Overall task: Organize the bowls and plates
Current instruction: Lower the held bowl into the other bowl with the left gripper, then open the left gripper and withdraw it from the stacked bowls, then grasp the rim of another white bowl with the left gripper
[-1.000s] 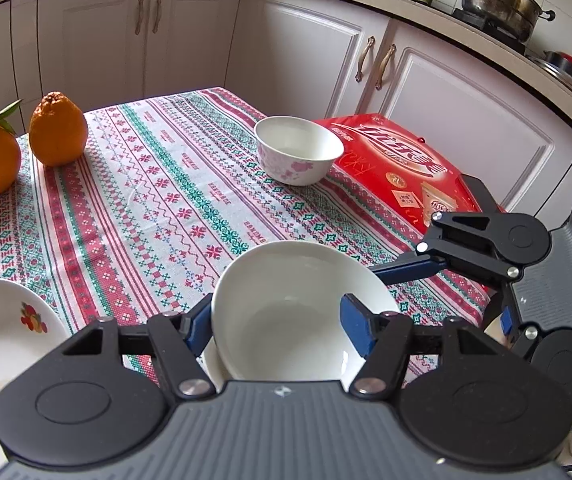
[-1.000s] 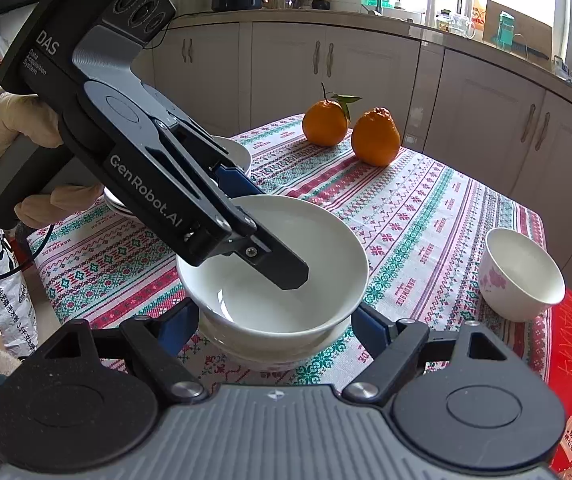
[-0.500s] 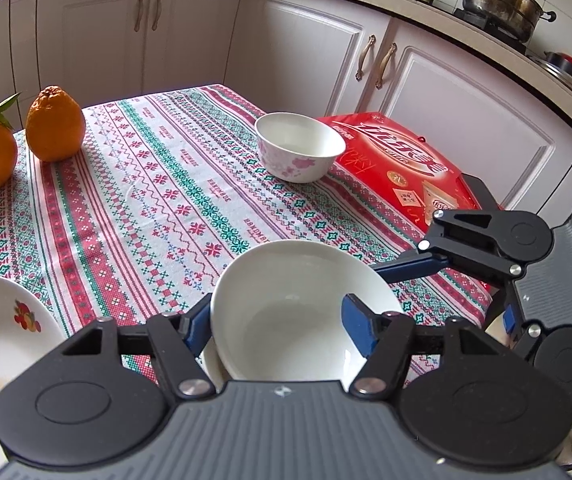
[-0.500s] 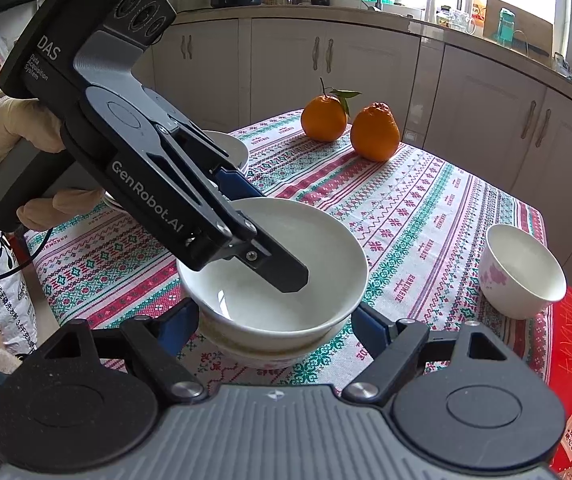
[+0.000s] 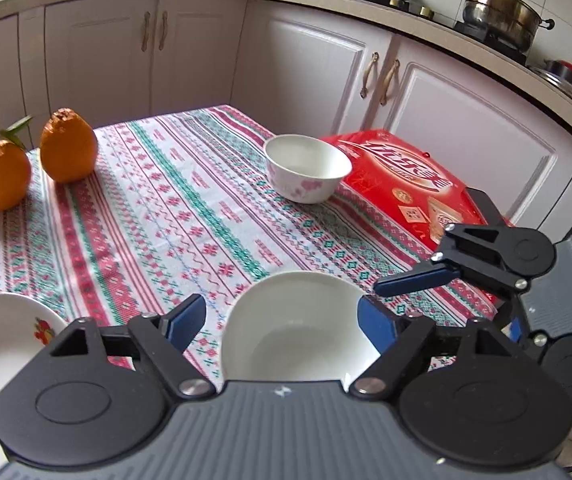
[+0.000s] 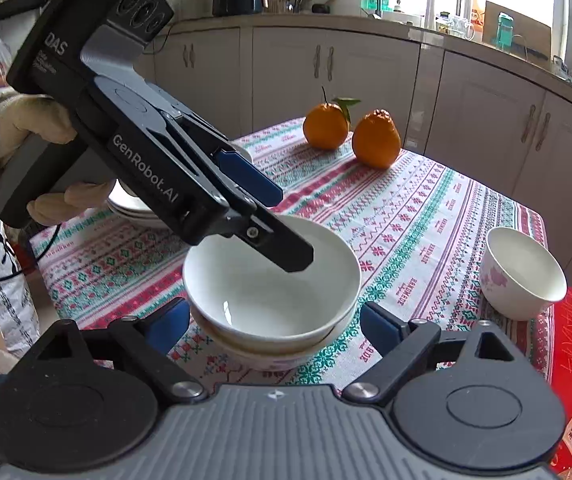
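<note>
The counter (image 5: 157,216), spread with a striped red, green and white cloth, fills both views. A red box (image 5: 414,184) lies at the counter's 2 o'clock edge in the left wrist view, touching or just beside the small floral bowl (image 5: 306,172). Two oranges (image 6: 352,132) sit side by side near the far edge, at 12 o'clock in the right wrist view. The white bowl (image 6: 269,280) sits nested in a second bowl (image 6: 261,350) at the near middle of the counter. A stack of plates (image 6: 133,204) lies at 10 o'clock from it, partly hidden behind the left gripper (image 6: 290,232), which a gloved hand (image 6: 17,132) holds. One of its fingers dips inside the white bowl and the other stays outside the rim; its jaws are opening, and no pad presses the rim. The right gripper (image 6: 273,324) straddles the nested bowls from the near side, its jaws opening wide, with both blue pads (image 6: 378,326) clear of the bowl walls.
</note>
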{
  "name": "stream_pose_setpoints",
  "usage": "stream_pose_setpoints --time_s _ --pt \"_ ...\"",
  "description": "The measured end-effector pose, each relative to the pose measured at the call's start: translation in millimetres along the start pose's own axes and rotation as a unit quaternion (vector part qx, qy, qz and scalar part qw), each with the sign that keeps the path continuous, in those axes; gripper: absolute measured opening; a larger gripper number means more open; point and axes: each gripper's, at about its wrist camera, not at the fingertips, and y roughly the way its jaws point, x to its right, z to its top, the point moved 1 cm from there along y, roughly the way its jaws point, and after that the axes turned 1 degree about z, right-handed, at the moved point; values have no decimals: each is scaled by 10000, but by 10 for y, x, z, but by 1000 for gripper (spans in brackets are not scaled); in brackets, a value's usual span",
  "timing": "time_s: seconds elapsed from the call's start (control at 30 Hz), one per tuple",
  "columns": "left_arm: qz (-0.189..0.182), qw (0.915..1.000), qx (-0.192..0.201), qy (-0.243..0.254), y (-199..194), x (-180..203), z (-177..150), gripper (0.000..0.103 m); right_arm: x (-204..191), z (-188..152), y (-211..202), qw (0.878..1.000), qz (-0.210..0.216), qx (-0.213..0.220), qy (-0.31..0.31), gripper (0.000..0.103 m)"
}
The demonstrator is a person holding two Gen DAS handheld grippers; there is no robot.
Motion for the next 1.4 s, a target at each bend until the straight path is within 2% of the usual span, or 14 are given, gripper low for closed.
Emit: stream_pose_setpoints --time_s 0.33,0.57,0.8,1.03,1.4 --pt "95 9995 13 288 -44 105 88 88 86 -48 -235 9994 -300 195 45 102" --pt "148 9986 10 515 90 196 299 93 362 -146 -409 9964 -679 321 386 102" --pt "260 9959 -98 864 377 272 619 97 723 -254 -363 9910 -1084 183 763 102" --pt "293 9922 -120 1209 727 341 928 99 1030 -273 -268 9881 -1281 130 845 102" --pt "37 9891 -221 1458 1366 329 1257 99 1536 -177 29 9851 -1496 65 850 102"
